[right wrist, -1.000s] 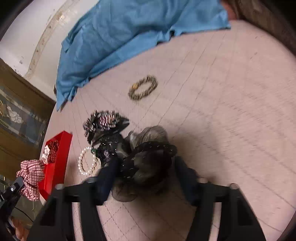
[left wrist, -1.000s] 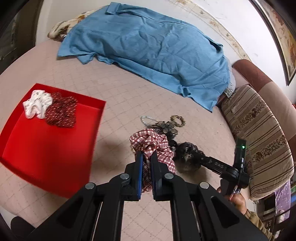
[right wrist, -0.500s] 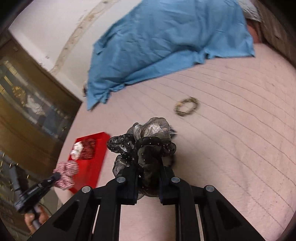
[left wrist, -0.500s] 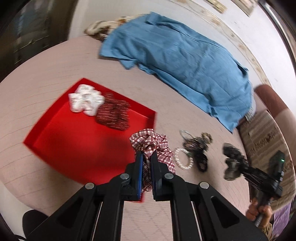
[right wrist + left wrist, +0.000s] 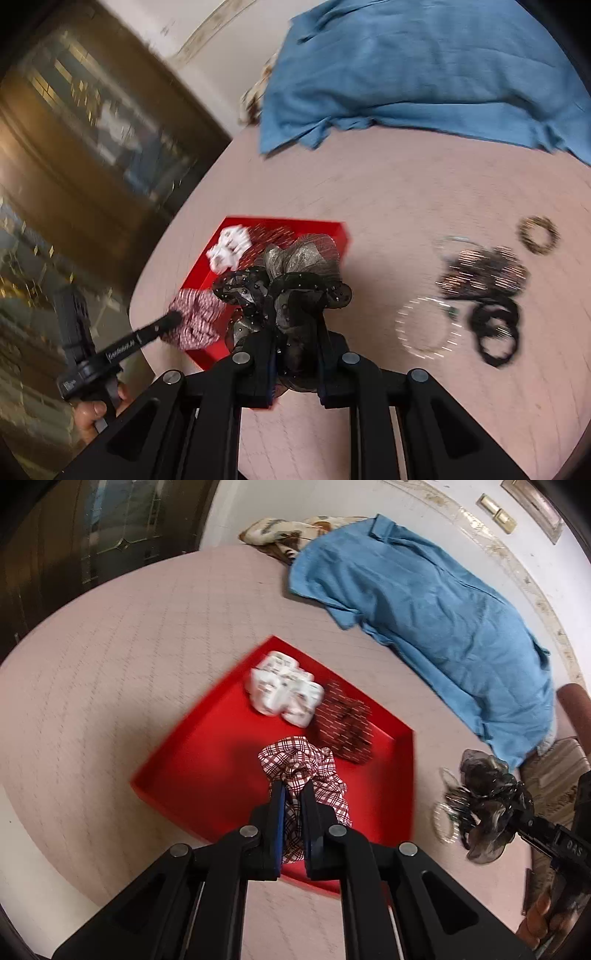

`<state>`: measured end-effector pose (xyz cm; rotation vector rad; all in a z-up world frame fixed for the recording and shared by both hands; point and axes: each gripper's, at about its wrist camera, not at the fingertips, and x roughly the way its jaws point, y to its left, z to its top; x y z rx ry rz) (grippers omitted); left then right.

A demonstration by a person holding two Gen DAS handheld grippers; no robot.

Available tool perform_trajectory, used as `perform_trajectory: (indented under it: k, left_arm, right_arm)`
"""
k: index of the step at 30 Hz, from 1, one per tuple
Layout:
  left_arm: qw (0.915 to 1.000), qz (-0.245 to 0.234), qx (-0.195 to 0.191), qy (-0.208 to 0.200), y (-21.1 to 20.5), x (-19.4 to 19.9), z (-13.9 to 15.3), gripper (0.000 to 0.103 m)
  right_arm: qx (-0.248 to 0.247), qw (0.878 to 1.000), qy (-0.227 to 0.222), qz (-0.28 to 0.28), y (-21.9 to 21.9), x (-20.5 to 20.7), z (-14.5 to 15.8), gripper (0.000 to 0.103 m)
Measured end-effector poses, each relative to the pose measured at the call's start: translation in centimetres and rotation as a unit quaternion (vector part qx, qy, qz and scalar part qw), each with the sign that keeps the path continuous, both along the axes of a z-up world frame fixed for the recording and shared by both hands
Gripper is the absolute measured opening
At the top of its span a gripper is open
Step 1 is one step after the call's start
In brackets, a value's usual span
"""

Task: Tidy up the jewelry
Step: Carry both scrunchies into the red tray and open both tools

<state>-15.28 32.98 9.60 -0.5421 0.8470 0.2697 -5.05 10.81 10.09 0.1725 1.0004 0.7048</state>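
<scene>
My left gripper (image 5: 291, 794) is shut on a red-and-white checked scrunchie (image 5: 306, 768) and holds it above the red tray (image 5: 207, 764). The tray holds a white scrunchie (image 5: 284, 698) and a dark red scrunchie (image 5: 345, 727). My right gripper (image 5: 295, 328) is shut on a black sheer scrunchie (image 5: 295, 280), held above the tray's right edge (image 5: 343, 236). The right gripper with its scrunchie (image 5: 487, 805) also shows in the left wrist view. A pearl bracelet (image 5: 428, 328), a dark beaded pile (image 5: 484, 277), black rings (image 5: 496, 328) and a gold bracelet (image 5: 539, 234) lie on the bed.
A blue shirt (image 5: 424, 602) lies across the back of the pink quilted bed (image 5: 110, 686). A striped cushion (image 5: 554, 775) sits at the right. A dark wooden cabinet (image 5: 74, 147) stands beyond the bed's left side.
Both grippers have moved left toward the red tray, each carrying its scrunchie. The left one is now over the tray. The right one closed on the black scrunchie and lifted it.
</scene>
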Motion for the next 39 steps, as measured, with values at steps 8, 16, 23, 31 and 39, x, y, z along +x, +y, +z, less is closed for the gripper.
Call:
perform_trajectory:
  k: [8,16,23,31,39]
  left_arm:
    - [0.9997,0.01,0.013,0.017,3.9,3.0,-1.6,0.007]
    - [0.9999,0.007,0.014,0.007,4.9,4.3,-1.7,0.009]
    - [0.9998,0.01,0.001,-0.016,5.0,3.0,-0.4,0.019]
    - [0.9984,0.029,0.038,-0.032,4.0,0.1,2.9,0.041]
    - [0.9943,0.026,0.101,-0.022,0.3,-1.6,5.3,0.046]
  right_arm:
    - [-0.043,0.997,0.028,0.055,9.0,0.9,-4.5,0.018]
    - [-0.066,0.994,0.04,0.076,13.6,1.4,-7.0,0.02]
    - [-0.069,0.993,0.034,0.085,14.2,0.7,-7.3,0.04]
    - [-0.065,0.994,0.004,0.091,13.6,-0.7,-5.3,0.057]
    - [-0.052,0.995,-0.017,0.079,10.2,-2.6,-2.8,0.057]
